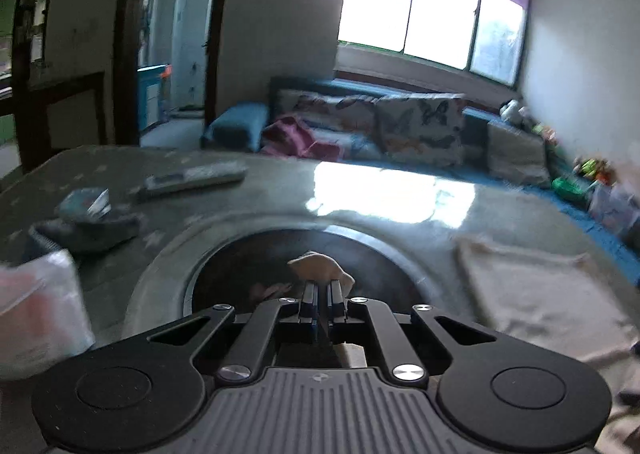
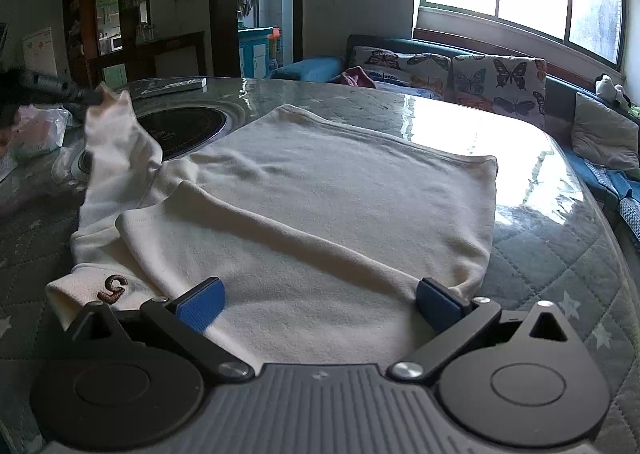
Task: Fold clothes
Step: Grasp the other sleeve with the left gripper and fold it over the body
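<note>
My left gripper (image 1: 322,288) pinches the cream garment's (image 2: 320,189) sleeve (image 2: 116,133) aloft; right gripper (image 2: 318,304) gapes idle; I fear a slip, or cloth dragging across the tabletop (image 2: 560,254).

Left gripper (image 1: 323,288): fingers pressed together, pinching a tip of cream cloth (image 1: 316,266) above the dark round cooktop (image 1: 384,266) set in the table (image 1: 280,189). Cream garment (image 1: 540,294) lies on the table to the right, blurred. Remote (image 1: 196,177) and a dark pouch (image 1: 86,232) at left. Sofa (image 1: 400,125) under the window (image 1: 432,9).
</note>
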`<state>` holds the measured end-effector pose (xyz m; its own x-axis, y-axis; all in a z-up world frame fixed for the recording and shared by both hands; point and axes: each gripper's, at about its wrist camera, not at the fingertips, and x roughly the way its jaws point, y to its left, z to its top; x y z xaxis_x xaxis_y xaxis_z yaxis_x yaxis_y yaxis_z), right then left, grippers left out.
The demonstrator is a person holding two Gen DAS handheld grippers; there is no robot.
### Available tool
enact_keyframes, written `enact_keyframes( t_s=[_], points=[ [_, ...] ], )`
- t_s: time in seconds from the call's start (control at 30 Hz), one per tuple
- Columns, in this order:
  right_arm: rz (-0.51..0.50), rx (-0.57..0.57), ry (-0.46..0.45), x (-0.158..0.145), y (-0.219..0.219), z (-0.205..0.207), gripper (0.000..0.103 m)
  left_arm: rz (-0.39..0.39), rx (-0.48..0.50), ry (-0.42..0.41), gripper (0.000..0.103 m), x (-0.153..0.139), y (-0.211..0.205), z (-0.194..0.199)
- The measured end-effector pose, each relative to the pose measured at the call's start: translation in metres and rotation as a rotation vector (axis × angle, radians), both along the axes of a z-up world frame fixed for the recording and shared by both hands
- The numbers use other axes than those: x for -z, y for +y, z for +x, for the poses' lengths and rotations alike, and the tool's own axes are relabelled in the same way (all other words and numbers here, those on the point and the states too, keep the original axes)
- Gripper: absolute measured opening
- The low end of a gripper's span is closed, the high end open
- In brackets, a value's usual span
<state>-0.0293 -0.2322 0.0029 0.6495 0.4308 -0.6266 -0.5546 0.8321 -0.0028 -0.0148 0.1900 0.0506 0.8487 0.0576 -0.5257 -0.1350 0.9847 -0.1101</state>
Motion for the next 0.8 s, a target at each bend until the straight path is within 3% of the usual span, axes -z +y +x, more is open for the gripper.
enact_keyframes(
  t_s=[0.17,0.27,0.47,0.67,0.73,0.8],
  points=[
    [0.001,0.0,0.0,0.0,0.0,0.001,0.103,0.05,-0.062,0.05,0.005,0.018,0.009,0.0],
    [0.001,0.0,0.001,0.001,-0.001,0.001,0.103,0.027,-0.078,0.075,0.005,0.024,0.016,-0.001],
    [0.002,-0.001,0.001,0.001,0.0,0.001,0.103,0.061,-0.126,0.11,0.009,0.034,0.022,-0.001],
    [0.004,0.0,0.001,0.001,0.001,0.001,0.103,0.045,-0.173,0.105,0.01,0.025,0.019,-0.007],
    [0.004,0.0,0.001,0.001,0.001,0.0,0.103,0.012,-0.138,0.073,0.01,0.014,0.007,-0.012],
    [0.005,0.0,0.002,0.001,0.0,0.001,0.103,-0.046,-0.04,0.055,0.01,0.005,-0.014,-0.013]
  ],
)
